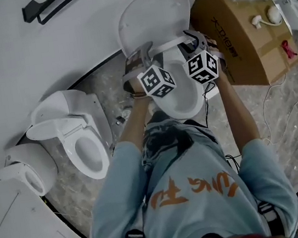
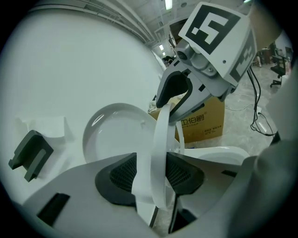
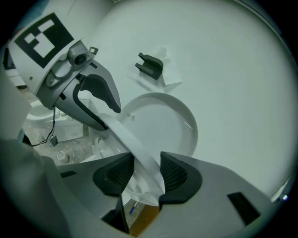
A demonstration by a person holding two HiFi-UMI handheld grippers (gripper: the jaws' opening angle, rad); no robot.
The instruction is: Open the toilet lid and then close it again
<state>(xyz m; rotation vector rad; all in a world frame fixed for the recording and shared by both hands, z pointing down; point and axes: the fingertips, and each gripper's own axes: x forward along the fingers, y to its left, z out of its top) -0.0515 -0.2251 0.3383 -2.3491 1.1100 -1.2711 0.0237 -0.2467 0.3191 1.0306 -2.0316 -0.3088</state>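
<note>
The white toilet stands against the wall with its lid raised upright; the lid also shows in the left gripper view and the lid in the right gripper view. The thin white seat ring is lifted off the bowl and tilted. My left gripper is shut on the ring's left side, where the ring runs between the pads of the left gripper. My right gripper is shut on the ring's right side, with the ring between the pads of the right gripper.
A large cardboard box with fittings on top stands right beside the toilet. A second toilet and another white fixture sit at the left. A black bracket hangs on the wall. Cables lie on the floor at the right.
</note>
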